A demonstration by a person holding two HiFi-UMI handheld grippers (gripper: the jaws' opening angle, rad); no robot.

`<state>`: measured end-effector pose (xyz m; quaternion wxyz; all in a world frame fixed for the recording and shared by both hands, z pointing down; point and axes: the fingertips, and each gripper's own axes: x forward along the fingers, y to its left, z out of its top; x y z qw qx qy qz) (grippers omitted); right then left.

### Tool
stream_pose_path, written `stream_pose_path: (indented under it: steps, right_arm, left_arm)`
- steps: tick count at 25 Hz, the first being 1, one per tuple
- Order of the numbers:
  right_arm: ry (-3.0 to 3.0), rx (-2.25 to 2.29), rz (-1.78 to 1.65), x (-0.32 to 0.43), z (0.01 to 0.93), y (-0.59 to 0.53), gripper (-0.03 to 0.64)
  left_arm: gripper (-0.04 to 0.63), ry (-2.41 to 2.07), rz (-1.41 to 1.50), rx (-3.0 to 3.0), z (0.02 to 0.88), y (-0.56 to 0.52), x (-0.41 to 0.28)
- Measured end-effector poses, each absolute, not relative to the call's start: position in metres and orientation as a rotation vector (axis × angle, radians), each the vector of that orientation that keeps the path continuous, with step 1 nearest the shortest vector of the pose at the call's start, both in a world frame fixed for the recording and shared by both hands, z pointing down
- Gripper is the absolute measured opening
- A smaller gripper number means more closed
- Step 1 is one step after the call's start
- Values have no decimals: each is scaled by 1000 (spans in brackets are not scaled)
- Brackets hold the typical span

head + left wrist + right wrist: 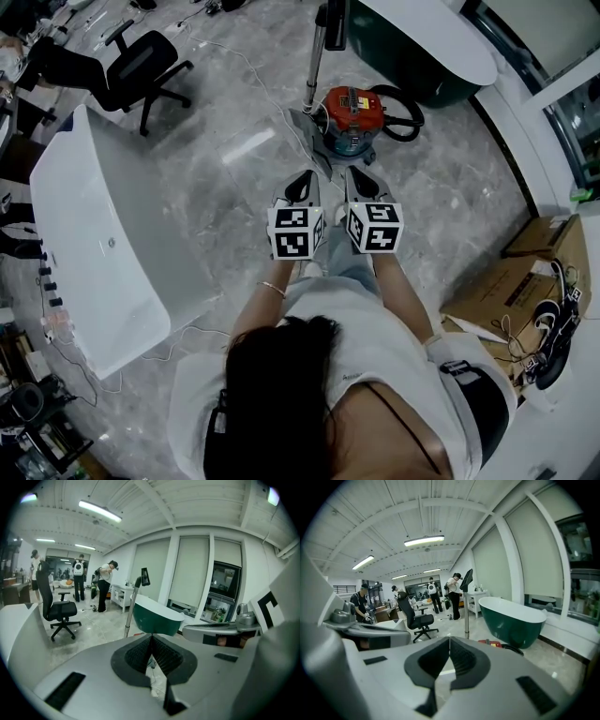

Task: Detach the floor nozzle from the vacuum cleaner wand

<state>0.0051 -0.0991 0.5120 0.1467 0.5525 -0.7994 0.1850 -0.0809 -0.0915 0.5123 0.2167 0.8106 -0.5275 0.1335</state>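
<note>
In the head view a red vacuum canister (354, 112) with a black hose (405, 117) stands on the marble floor ahead of me. Its metal wand (314, 52) rises upright beside it, and the grey floor nozzle (307, 133) lies at the wand's foot. My left gripper (302, 180) and right gripper (362, 180) are held side by side just short of the nozzle, both shut and holding nothing. The left gripper (151, 639) looks at the wand (131, 606). Past the right gripper (450, 641) are the wand (466, 613) and the canister (490, 643).
A white bathtub (98, 244) stands on my left, with a black office chair (141, 66) beyond it. A dark green bathtub (422, 42) is behind the vacuum. Cardboard boxes (511, 286) sit at the right. Several people (453, 595) stand far off.
</note>
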Motion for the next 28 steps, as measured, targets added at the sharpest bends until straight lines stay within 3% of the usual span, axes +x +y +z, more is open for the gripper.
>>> stream_pose_path:
  steps: [28]
  right_arm:
    - [-2301,1501,588,51,518,-247,15]
  left_arm:
    - [5,-1570,375,2148,515,-232,-37]
